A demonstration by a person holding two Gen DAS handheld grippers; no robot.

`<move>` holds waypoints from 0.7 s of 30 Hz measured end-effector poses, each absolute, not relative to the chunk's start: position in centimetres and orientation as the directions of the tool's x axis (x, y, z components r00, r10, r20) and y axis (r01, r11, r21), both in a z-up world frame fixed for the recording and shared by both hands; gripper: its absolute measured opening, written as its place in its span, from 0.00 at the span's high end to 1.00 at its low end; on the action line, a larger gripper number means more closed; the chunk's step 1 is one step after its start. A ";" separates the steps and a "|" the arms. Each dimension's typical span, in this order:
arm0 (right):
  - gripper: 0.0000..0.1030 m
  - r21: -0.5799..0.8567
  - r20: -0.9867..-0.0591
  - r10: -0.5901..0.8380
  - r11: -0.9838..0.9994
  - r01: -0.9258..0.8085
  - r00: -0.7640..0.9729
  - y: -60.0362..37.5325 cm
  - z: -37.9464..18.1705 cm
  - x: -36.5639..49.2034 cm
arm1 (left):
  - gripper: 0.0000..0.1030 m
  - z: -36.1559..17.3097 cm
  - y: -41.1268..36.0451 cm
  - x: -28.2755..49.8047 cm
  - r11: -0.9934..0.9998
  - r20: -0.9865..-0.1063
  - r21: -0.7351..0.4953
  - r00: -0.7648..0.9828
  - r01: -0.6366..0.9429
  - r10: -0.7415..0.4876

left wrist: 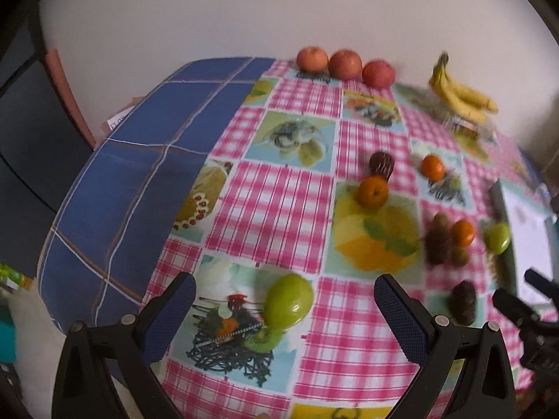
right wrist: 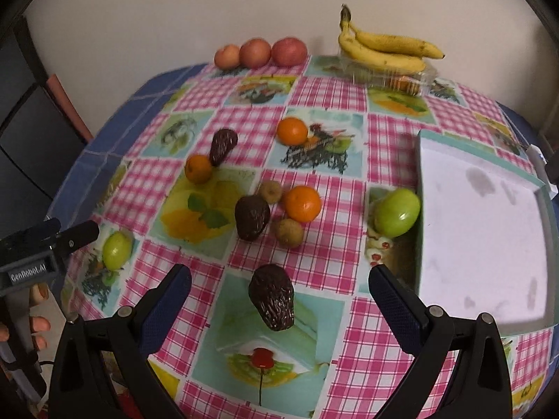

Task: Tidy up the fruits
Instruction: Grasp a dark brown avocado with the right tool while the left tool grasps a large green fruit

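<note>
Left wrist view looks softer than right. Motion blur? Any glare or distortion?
Left wrist view: smeared toward the right, bunch of yellow bananas and dark avocados streaked; near green apple sharper. Right wrist view: mostly crisp, only mild softness at red apples. Both: strong fisheye bowing, soft light, no harsh glare.

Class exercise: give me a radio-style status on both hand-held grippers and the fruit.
Left hand-held gripper open around green fruit. Right hand-held gripper open around dark avocado. Neither gripped. Nothing blocking.

Left gripper (left wrist: 284, 309): jaws wide apart, empty, angled downward. Right gripper (right wrist: 279, 296): likewise spread, empty. Bare fingers (right wrist: 36, 324) wrap the left handle.
</note>
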State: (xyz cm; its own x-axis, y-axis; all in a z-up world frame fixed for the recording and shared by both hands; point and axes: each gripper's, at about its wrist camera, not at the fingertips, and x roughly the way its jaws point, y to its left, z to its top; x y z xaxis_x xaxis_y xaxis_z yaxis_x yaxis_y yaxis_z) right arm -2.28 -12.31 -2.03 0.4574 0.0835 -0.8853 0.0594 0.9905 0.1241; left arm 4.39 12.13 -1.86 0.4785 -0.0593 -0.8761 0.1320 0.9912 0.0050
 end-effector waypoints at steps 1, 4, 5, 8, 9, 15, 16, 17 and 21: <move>0.02 0.120 -0.892 0.081 0.991 0.061 0.445 -12.3 -2.5 -2.1 | 0.00 -2.3 12.1 4.4 0.991 -0.879 0.011 0.473 0.136 -0.055; 0.02 0.118 -0.913 0.082 0.991 0.066 0.400 -12.1 -3.9 -1.7 | 0.00 -4.1 12.0 4.6 0.989 -0.900 0.007 0.432 0.146 -0.057; 0.02 0.114 -0.921 0.080 0.991 0.066 0.382 -12.0 -4.4 -1.6 | 0.00 -4.7 12.0 4.7 0.989 -0.908 0.004 0.414 0.149 -0.059; 0.03 0.099 -0.936 0.073 0.994 0.057 0.343 -11.6 -5.6 -1.3 | 0.00 -6.1 11.5 5.0 0.987 -0.922 0.017 0.385 0.162 -0.047; 0.03 0.094 -0.940 0.071 0.994 0.054 0.335 -11.5 -6.0 -1.3 | 0.00 -6.5 11.3 5.1 0.985 -0.924 0.032 0.381 0.169 -0.035; 0.17 0.068 -0.954 0.052 0.997 0.042 0.296 -10.8 -7.4 -1.1 | 0.00 -8.2 11.0 5.3 0.985 -0.936 0.056 0.352 0.165 -0.005; 0.19 0.066 -0.954 0.052 0.997 0.040 0.297 -10.8 -7.4 -1.2 | 0.00 -8.3 11.1 5.3 0.986 -0.936 0.060 0.351 0.154 0.002; 0.26 0.065 -0.953 0.051 0.997 0.036 0.297 -10.7 -7.5 -1.2 | 0.00 -8.4 11.1 5.4 0.987 -0.937 0.065 0.350 0.148 0.009; 0.33 0.056 -0.958 0.045 0.998 0.032 0.285 -10.6 -7.9 -1.1 | 0.02 -8.8 11.0 5.7 0.986 -0.938 0.083 0.345 0.147 0.028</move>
State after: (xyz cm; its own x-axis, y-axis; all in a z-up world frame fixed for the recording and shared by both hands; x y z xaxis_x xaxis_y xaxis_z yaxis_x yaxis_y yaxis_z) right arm -1.14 -10.55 -7.87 0.2847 0.0446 -0.9576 0.0320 0.9979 0.0560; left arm 5.72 11.04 -8.84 0.3445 0.0275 -0.9384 0.1467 0.9857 0.0828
